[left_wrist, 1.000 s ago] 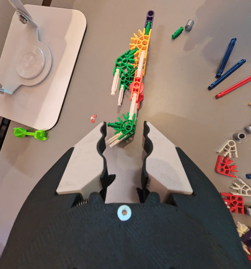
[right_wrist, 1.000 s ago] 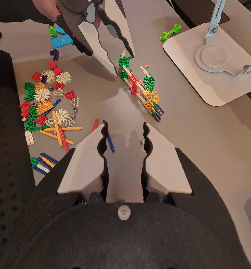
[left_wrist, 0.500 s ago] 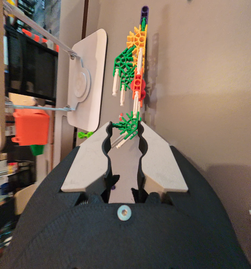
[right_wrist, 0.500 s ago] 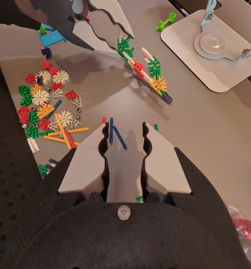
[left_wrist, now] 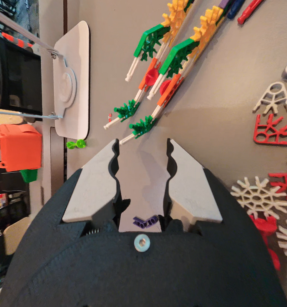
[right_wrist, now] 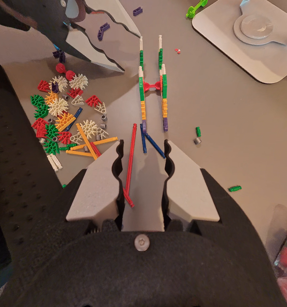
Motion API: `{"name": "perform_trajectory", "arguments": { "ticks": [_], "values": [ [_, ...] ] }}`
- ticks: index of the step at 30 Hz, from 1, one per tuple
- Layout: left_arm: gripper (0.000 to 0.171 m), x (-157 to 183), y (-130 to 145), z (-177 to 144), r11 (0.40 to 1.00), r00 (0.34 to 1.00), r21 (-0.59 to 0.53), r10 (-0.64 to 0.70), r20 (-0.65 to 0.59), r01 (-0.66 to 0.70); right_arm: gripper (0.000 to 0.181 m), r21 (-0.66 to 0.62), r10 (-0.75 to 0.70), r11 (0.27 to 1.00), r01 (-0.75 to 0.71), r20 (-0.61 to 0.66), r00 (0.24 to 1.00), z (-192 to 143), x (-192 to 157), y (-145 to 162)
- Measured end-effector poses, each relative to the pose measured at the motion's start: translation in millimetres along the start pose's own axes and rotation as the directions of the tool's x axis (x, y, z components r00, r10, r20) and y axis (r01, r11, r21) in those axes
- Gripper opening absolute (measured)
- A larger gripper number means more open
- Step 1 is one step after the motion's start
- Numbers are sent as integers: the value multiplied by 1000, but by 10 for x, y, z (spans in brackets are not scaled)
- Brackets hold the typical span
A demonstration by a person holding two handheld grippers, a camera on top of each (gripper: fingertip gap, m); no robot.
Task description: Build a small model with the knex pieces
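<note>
Grey tabletop [right_wrist: 222,116] fills both views. Nearest, the right gripper [right_wrist: 143,142] hovers with jaws apart and empty over a long red plastic rod [right_wrist: 130,159], two blue rods [right_wrist: 149,141] just beyond. Farther on stands a ladder-like model of green, yellow and white construction pieces [right_wrist: 152,86], upright on the table. Beside its far end the left gripper [left_wrist: 142,141] is spread wide, holding nothing, a white rod tip just beside one finger. Loose connectors [right_wrist: 61,113] lie heaped to the side.
</note>
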State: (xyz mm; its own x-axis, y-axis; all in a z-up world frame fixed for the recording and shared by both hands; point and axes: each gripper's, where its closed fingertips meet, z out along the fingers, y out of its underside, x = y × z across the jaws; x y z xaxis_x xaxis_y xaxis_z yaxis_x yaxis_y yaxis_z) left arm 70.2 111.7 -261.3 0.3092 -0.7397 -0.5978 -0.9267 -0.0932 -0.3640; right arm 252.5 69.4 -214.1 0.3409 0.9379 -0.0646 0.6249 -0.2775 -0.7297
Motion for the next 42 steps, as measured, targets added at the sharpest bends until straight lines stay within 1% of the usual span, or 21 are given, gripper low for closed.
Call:
{"name": "perform_trajectory", "arguments": {
  "ticks": [2, 3, 6, 7, 9, 11, 13, 15, 16, 17, 18, 21, 23, 25, 28, 30, 33, 34, 36, 39, 42],
  "values": [
    [57, -68, 64, -30, 998, 997, -3, -66, -28, 66, 49, 3, 22, 1000, -22, -22, 1000, -3, 18, 8],
    [57, -85, 109, -40, 996, 995, -14, -83, -46, 83, 53, 12, 34, 999, -34, -34, 999, 5, 32, -8],
    [55, -189, 240, -99, 986, 987, -55, -156, -32, 154, 67, 42, 67, 997, -64, -57, 996, 118, 71, -132],
    [54, -188, 251, -125, 980, 981, -51, -192, -39, 190, 75, 38, 57, 998, -55, -54, 997, 205, 63, -176],
    [53, -166, 283, -172, 968, 969, -57, -245, -40, 243, 80, 6, 17, 1000, -17, -64, 998, 444, 79, -250],
    [52, -106, 292, -217, 964, 964, -57, -262, -43, 259, 93, -44, -21, 999, 18, -64, 998, 727, 107, -319],
    [51, -54, 298, -270, 957, 957, -57, -286, -40, 283, 92, -88, -44, 995, 39, -54, 998, 999, 129, -387],
    [51, 5, 283, -338, 947, 946, -42, -321, -49, 319, 86, -178, -55, 983, 45, -50, 997, 1235, 171, -346],
    [50, 18, 291, -375, 940, 940, -38, -340, -40, 338, 75, -214, -67, 975, 59, -32, 997, 1321, 160, -322],
    [50, 31, 305, -415, 933, 932, -34, -360, -31, 359, 54, -242, -73, 968, 66, -22, 997, 1376, 156, -308],
    [50, 53, 314, -459, 926, 926, -27, -377, -32, 376, 48, -249, -73, 966, 66, -21, 997, 1403, 162, -327],
    [49, 80, 378, -589, 901, 901, -6, -433, -10, 433, 44, -214, -29, 977, 25, -18, 999, 1394, 191, -449],
    [49, 102, 422, -655, 884, 884, 4, -468, -6, 468, 43, -199, 16, 980, -28, -62, 998, 1334, 335, -496],
    [49, 132, 473, -695, 870, 870, 2, -494, -4, 494, 43, -156, 104, 980, -119, -101, 989, 1258, 488, -554],
    [49, 199, 535, -701, 856, 856, -9, -516, -10, 516, 44, -118, 217, 962, -245, -206, 954, 1173, 763, -518],
    [49, 245, 543, -677, 850, 849, -12, -527, -27, 527, 44, -129, 267, 943, -306, -254, 930, 1196, 847, -425],
    [50, 260, 517, -628, 850, 849, -11, -527, -42, 527, 45, -159, 273, 932, -325, -283, 920, 1327, 815, -322],
    [51, 257, 502, -612, 853, 852, -13, -522, -47, 522, 51, -156, 259, 937, -311, -285, 923, 1347, 786, -334],
    [52, 227, 468, -600, 859, 858, -10, -511, -50, 511, 70, -136, 265, 942, -307, -262, 928, 1316, 703, -390],
    [52, 176, 416, -610, 857, 855, 9, -514, -66, 516, 75, -78, 279, 949, -307, -255, 926, 1074, 661, -439],
    [52, 168, 354, -602, 848, 846, 29, -525, -95, 530, 77, -52, 304, 944, -325, -241, 922, 826, 645, -334]
  ]
}}
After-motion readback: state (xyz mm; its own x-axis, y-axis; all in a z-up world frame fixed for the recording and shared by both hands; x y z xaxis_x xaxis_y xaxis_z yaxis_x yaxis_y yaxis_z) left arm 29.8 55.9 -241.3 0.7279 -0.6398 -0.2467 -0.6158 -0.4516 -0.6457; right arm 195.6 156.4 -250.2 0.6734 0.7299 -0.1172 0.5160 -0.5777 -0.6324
